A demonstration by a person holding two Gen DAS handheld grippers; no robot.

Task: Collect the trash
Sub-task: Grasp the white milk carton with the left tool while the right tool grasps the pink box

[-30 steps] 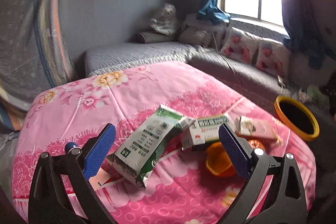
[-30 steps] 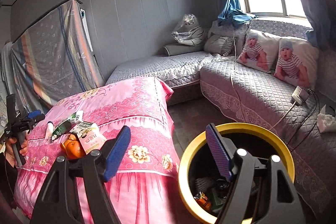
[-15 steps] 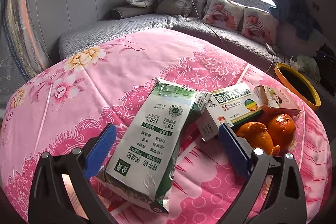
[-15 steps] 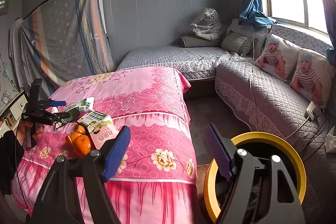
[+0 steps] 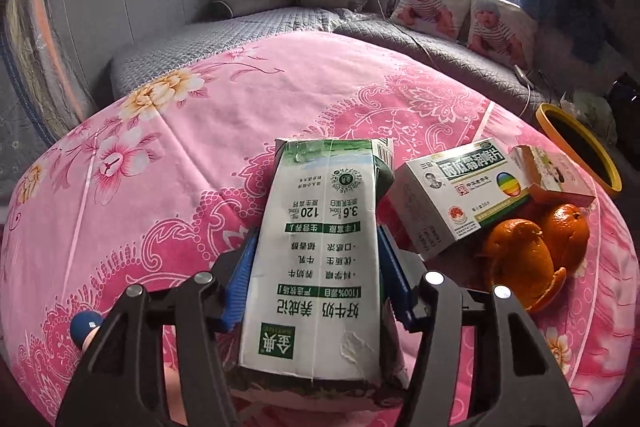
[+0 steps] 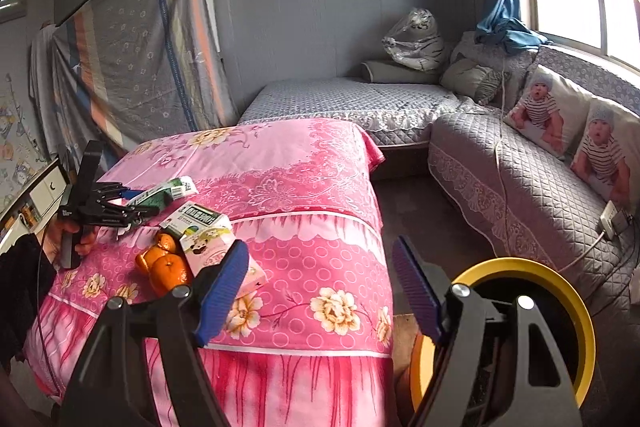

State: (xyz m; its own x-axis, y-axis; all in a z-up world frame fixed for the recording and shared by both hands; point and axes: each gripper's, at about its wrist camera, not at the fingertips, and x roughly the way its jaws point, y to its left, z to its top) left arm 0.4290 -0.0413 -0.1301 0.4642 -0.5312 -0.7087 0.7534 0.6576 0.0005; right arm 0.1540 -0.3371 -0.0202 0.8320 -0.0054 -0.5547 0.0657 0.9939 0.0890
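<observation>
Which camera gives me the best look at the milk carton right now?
Left wrist: the milk carton fills the centre, print readable, with the left gripper pads against its sides. Right wrist shows it only small and far off, partly hidden by that gripper.

Baby-print cushions (image 6: 572, 131) on grey sofa (image 6: 500, 163)

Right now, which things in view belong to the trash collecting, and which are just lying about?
Job:
- milk carton, between the pads of the left gripper, whose jaws have just been closing
- medicine box
- small pink box
- orange peel
- yellow-rimmed bin
- right gripper, open, holding nothing

Lying about:
- baby-print cushions
- plush tiger
- blue curtain
</observation>
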